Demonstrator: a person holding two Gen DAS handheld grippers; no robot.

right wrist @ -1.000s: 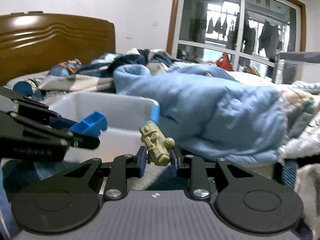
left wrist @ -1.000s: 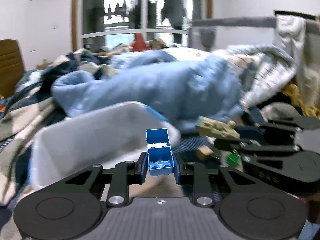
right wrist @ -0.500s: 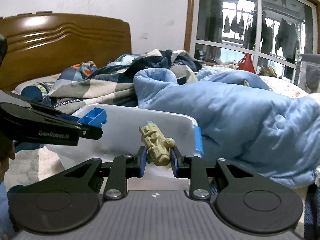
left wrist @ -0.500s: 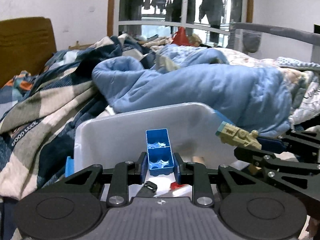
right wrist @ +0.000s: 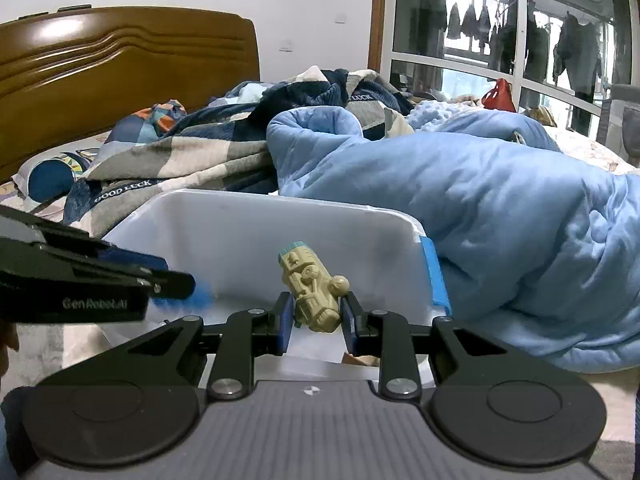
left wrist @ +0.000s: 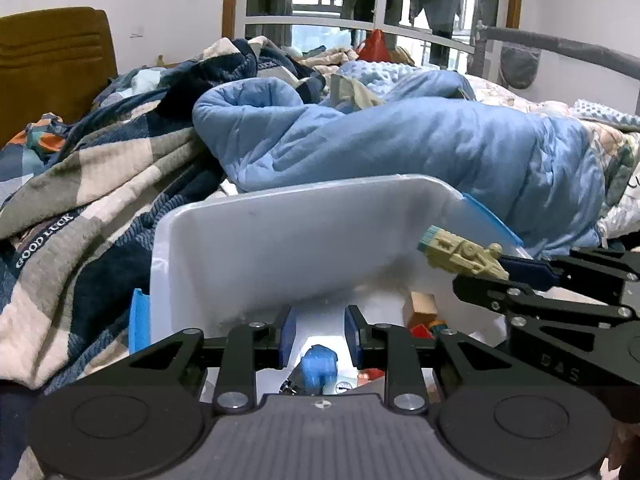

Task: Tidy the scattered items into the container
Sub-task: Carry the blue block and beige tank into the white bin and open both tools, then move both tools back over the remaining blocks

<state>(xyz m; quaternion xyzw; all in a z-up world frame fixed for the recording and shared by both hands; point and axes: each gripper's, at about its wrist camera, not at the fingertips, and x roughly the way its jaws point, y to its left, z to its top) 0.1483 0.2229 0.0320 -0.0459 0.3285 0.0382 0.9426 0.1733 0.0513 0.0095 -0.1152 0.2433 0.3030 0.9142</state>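
A white plastic bin (left wrist: 280,240) with blue handles sits on the bed; it also shows in the right wrist view (right wrist: 256,236). My left gripper (left wrist: 319,330) is over the bin, jaws apart and empty. The blue brick (left wrist: 319,368) is blurred just below them, falling into the bin; it shows as a blue blur in the right wrist view (right wrist: 188,298). My right gripper (right wrist: 316,320) is shut on a beige toy vehicle (right wrist: 310,288) above the bin's near edge. The toy also shows in the left wrist view (left wrist: 460,254).
Several small toys, among them a wooden block (left wrist: 420,308), lie in the bin. A light blue duvet (right wrist: 500,208) is piled behind and right of the bin, a plaid blanket (left wrist: 92,184) to its left. A wooden headboard (right wrist: 100,72) stands beyond.
My left gripper opened and let go of the blue brick, which drops into the bin. Both grippers moved closer over the bin. The right gripper still holds the toy vehicle.
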